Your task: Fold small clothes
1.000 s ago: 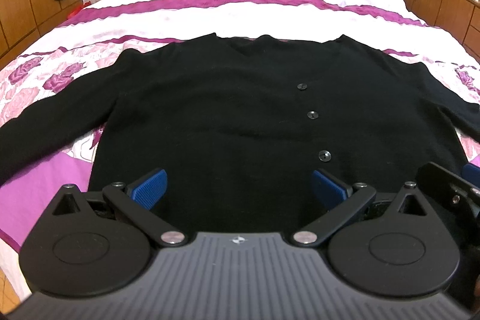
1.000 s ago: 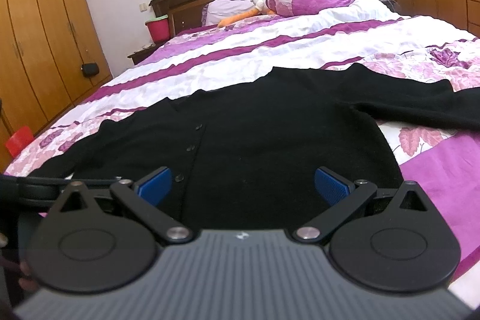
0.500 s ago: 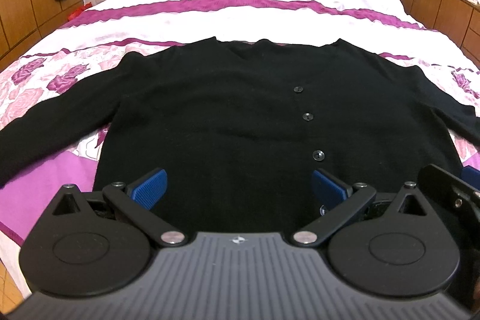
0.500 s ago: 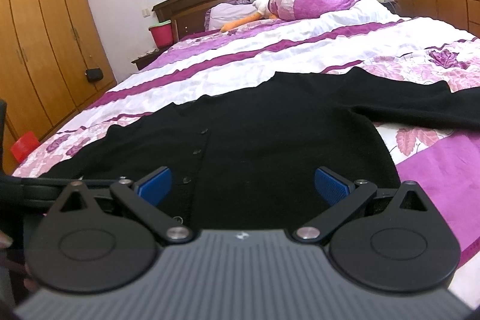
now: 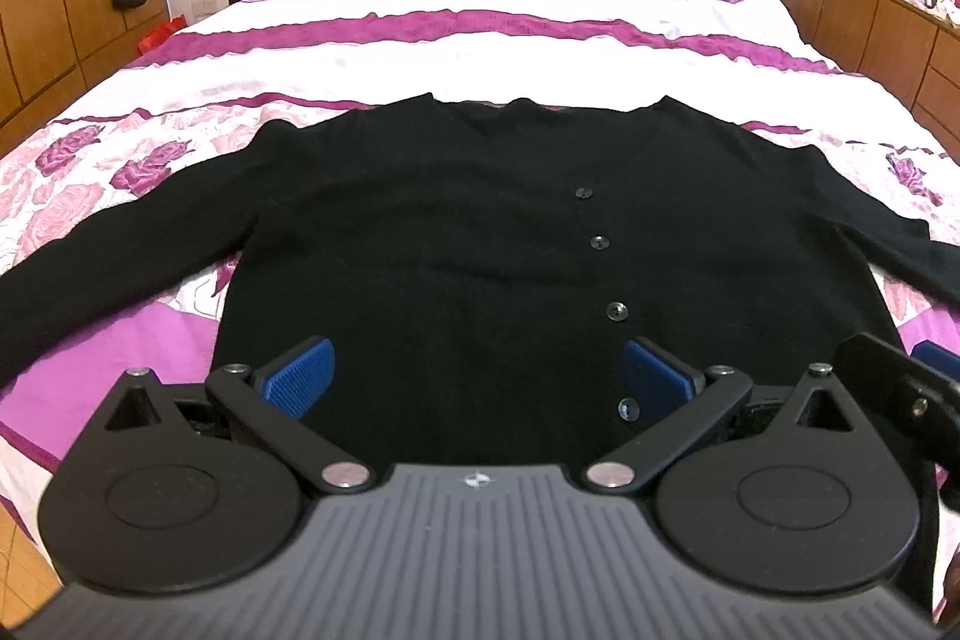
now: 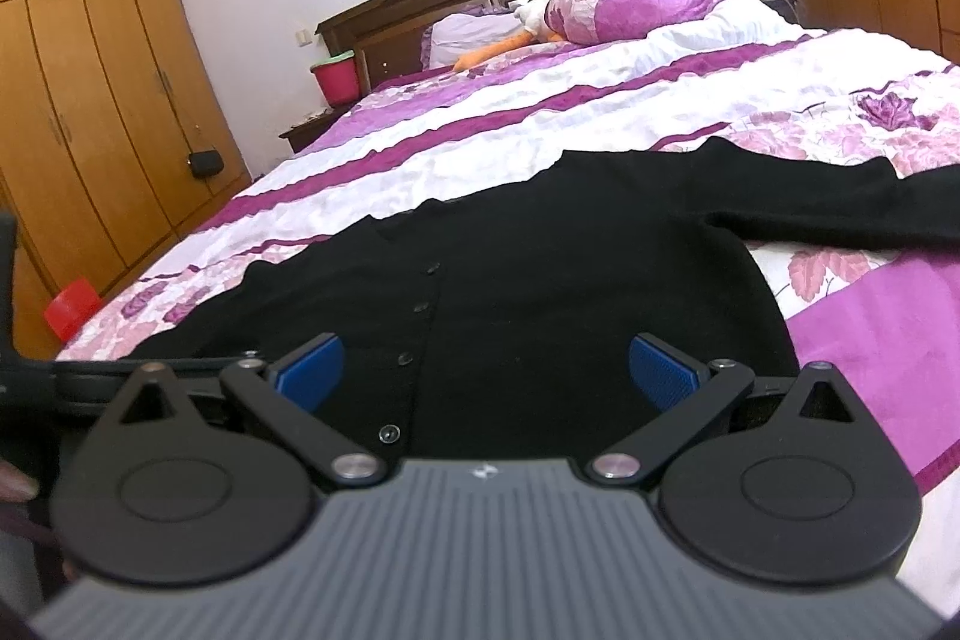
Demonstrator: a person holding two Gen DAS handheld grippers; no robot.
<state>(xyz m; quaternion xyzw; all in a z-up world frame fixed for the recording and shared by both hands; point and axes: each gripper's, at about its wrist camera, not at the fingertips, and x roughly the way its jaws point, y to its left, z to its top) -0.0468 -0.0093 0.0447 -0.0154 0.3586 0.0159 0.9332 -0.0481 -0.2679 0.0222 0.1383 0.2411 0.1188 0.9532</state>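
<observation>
Both jaws stand wide apart, empty: the left hand-held gripper (image 5: 477,376) and right hand-held gripper (image 6: 487,370) hover side by side over the hem of the black cardigan (image 5: 510,244). Soft knit, buttoned, it lies flat near the bed's (image 5: 480,52) foot edge, collar pointing toward the headboard, sleeves spread sideways.

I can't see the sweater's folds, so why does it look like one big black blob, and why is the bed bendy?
Left wrist view: the black cardigan soaks up light, so only its buttons glint. Right wrist view: the fisheye lens curves the bedspread, and the edges are blurry.
</observation>
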